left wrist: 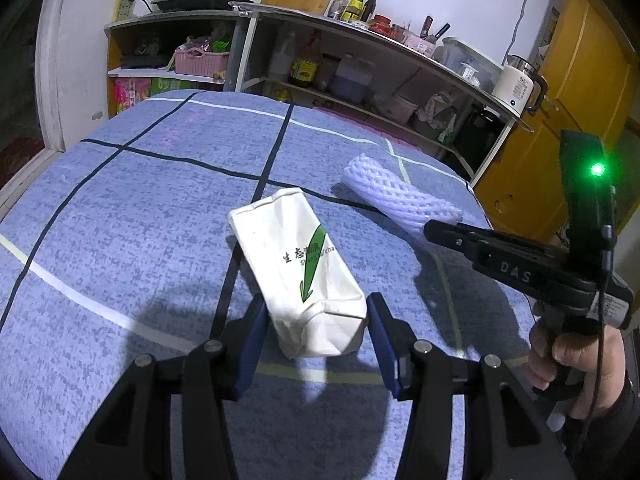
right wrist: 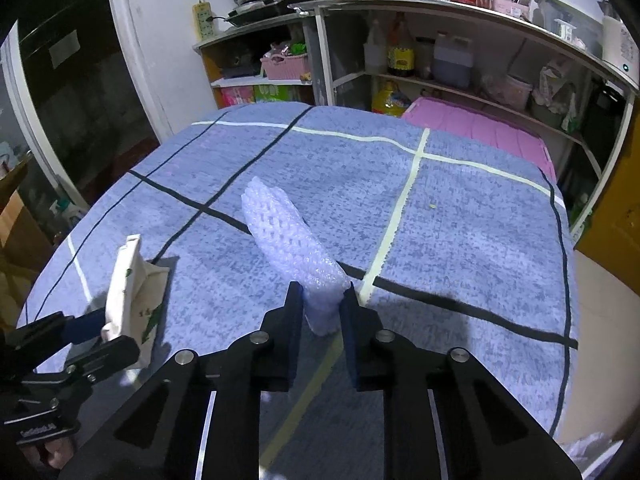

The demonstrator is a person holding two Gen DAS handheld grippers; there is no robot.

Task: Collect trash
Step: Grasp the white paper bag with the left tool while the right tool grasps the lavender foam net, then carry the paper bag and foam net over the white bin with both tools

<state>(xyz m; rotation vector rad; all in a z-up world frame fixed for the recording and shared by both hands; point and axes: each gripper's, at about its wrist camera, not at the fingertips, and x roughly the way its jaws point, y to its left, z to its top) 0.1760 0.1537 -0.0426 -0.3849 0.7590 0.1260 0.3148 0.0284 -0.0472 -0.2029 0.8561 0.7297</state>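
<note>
A white paper bag printed with a green arrow lies on the blue checked tablecloth. My left gripper is shut on its near end, a blue pad against each side. The right wrist view shows that bag tipped up on edge in the left gripper. A white foam net sleeve stretches away across the cloth, and my right gripper is shut on its near end, pinching it narrow. From the left wrist view the foam net lies to the right, with the right gripper at its end.
A person's hand holds the right gripper's handle. Behind the table stand open shelves with bottles, a pink basket and a white kettle. A pink cushion sits past the far edge. The table edge drops off at right.
</note>
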